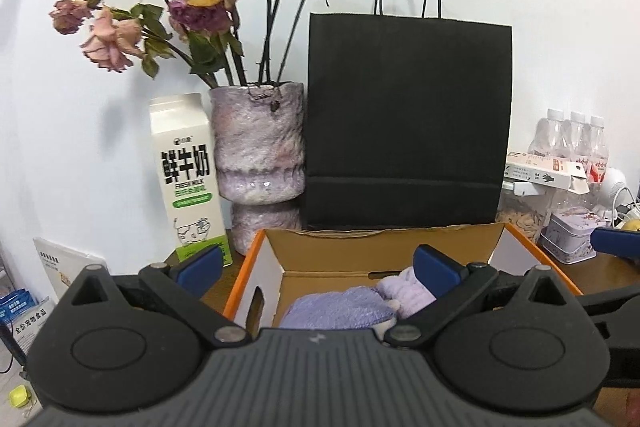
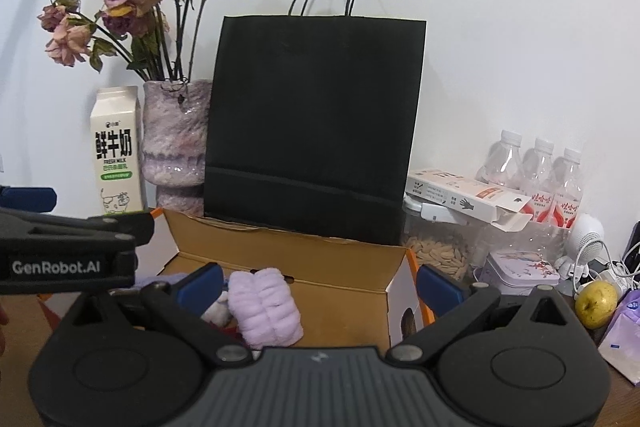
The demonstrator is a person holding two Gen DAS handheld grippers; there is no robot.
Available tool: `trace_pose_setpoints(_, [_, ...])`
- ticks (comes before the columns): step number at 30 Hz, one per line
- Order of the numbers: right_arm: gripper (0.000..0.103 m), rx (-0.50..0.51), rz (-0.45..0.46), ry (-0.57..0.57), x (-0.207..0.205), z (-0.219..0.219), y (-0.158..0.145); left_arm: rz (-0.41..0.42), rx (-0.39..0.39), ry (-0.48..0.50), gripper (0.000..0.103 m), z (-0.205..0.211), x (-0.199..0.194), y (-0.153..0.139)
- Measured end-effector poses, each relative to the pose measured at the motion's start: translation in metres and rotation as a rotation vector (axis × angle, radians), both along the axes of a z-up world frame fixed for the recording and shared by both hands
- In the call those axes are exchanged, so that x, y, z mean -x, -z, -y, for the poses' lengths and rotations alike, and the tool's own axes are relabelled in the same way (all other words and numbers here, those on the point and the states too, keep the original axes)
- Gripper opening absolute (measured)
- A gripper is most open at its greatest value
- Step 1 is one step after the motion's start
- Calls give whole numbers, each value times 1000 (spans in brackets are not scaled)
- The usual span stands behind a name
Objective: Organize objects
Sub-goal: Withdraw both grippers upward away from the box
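An open cardboard box (image 1: 352, 251) with orange-edged white walls stands in front of me, also seen in the right wrist view as the box (image 2: 304, 255). Inside it lie a lavender towel (image 1: 340, 309) and a puffy lilac cloth bundle (image 2: 266, 301), with a small pale plush partly hidden between them. My left gripper (image 1: 318, 265) hovers open over the box's near edge, nothing between its blue pads. My right gripper (image 2: 318, 283) is open too, straddling the box's right wall. The left gripper's body (image 2: 68, 251) shows at the left of the right wrist view.
Behind the box stand a black paper bag (image 1: 406, 123), a purple vase of dried roses (image 1: 258, 151) and a milk carton (image 1: 188, 179). To the right are water bottles (image 2: 536, 167), a white carton (image 2: 468, 197), a jar of seeds (image 2: 436, 253), a tin (image 2: 520, 267) and a yellow apple (image 2: 596, 303).
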State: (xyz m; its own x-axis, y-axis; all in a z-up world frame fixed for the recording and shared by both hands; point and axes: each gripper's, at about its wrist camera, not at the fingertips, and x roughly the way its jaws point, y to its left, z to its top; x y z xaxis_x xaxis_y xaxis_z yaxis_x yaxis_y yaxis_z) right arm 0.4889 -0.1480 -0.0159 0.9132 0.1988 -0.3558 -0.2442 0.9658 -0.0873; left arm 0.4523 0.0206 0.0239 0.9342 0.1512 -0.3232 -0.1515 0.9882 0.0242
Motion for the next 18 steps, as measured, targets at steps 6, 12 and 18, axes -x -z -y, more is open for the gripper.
trace_pose_setpoints(6, [103,5,-2,-7,19,4,-2,-5,12,-6,103,-2,22,-3])
trace_pose_setpoints(12, [103,7,0,-9,41,10,-4,-13,18,-15,103,-2,48,-3])
trace_pose_setpoints(18, [103,6,-16,-5,66,19,-4,-22,17,-4,103,4,76,-3])
